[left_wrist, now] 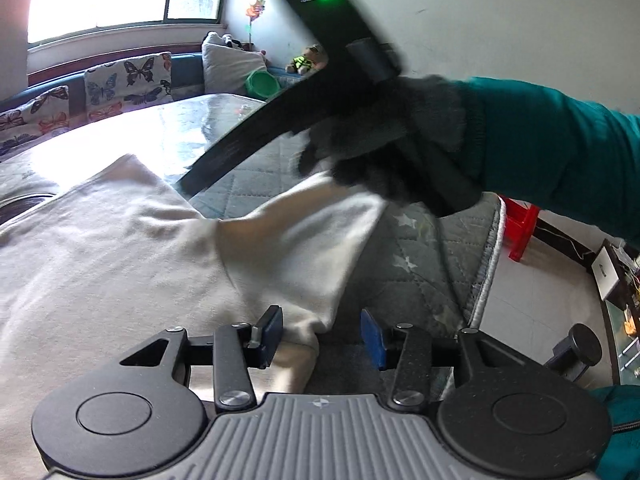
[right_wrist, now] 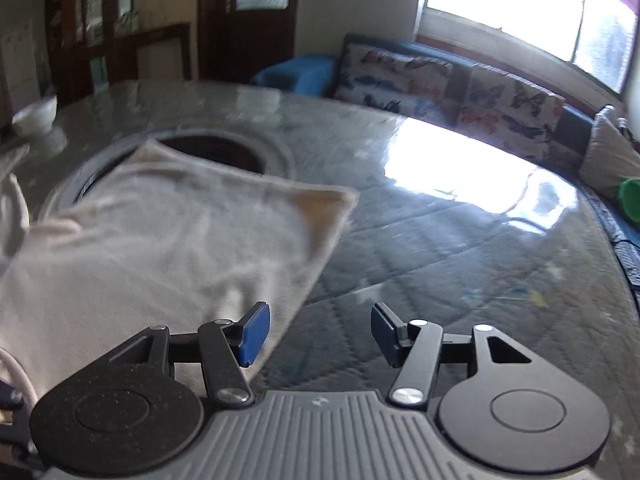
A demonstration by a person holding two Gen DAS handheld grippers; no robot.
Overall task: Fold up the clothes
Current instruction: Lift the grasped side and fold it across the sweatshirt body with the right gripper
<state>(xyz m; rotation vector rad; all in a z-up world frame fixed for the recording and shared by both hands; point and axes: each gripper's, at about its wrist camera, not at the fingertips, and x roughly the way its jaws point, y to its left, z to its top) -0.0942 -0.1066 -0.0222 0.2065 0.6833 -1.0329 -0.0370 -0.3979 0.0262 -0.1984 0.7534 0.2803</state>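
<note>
Blue pads, L tool (left_wrist: 322,338): jaws apart; a hem corner of the cloth (left_wrist: 120,248) lies in the gap, near the left pad, far pad clear of it, so not clamped.
R tool (right_wrist: 320,334): jaws apart, nothing between; left pad sits over the cloth's near edge (right_wrist: 168,248), right pad over bare quilt.
R tool seen from L cam (left_wrist: 224,160): dark, blurred, held by a gloved hand (left_wrist: 384,140) w/ teal sleeve, up over the cloth's far flap.
Cloth: off-white garment, spread mostly flat on the tabletop (right_wrist: 460,248), which has a grey quilted star cover under a glossy sheet. One corner points away toward the window side; part overlaps a dark round hole (right_wrist: 216,152) in the tabletop.
Handling (judged): light, limp knit, no stiffness; will sag and drape when lifted, prob. drags a bit on the cover. Not fragile, not slippery.
Where to grip (judged): hems and corners, where fabric is doubled and thicker; pinch near corners w/ both tools so the edge stays straight for the fold. Mid-panel grab would bunch it.
Risk (judged): thin single layer may slip out of a loose pinch.
Around: butterfly cushions (right_wrist: 460,88) by the window, red stool (left_wrist: 520,228) on the floor.
</note>
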